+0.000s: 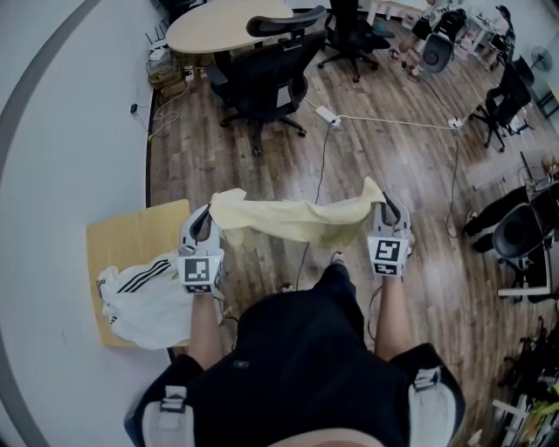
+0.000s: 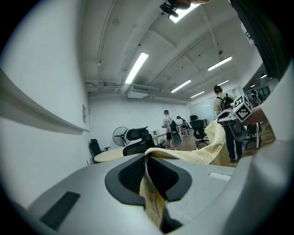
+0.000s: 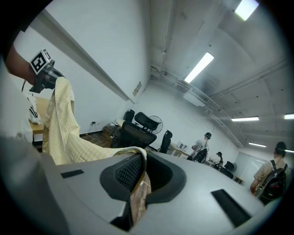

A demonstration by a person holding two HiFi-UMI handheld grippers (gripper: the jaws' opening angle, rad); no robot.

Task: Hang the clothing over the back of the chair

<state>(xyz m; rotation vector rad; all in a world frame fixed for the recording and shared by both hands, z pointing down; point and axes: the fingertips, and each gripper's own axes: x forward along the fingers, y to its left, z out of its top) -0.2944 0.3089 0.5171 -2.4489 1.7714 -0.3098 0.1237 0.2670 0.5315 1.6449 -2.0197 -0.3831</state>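
Note:
A pale yellow checked garment (image 1: 293, 218) is stretched in the air between my two grippers, sagging a little in the middle. My left gripper (image 1: 208, 216) is shut on its left corner, where the cloth (image 2: 151, 193) runs down between the closed pads. My right gripper (image 1: 384, 208) is shut on the right corner, and the fabric (image 3: 69, 142) leads off to the other gripper. A black office chair (image 1: 262, 79) stands ahead of me across the wood floor, its back (image 3: 133, 135) facing me, well apart from the garment.
A white garment with black stripes (image 1: 148, 301) lies on a small wooden table (image 1: 131, 240) at my left. A round table (image 1: 223, 24) and more black chairs (image 1: 349, 35) stand beyond. A white cable (image 1: 393, 122) runs across the floor. People (image 2: 167, 124) stand far off.

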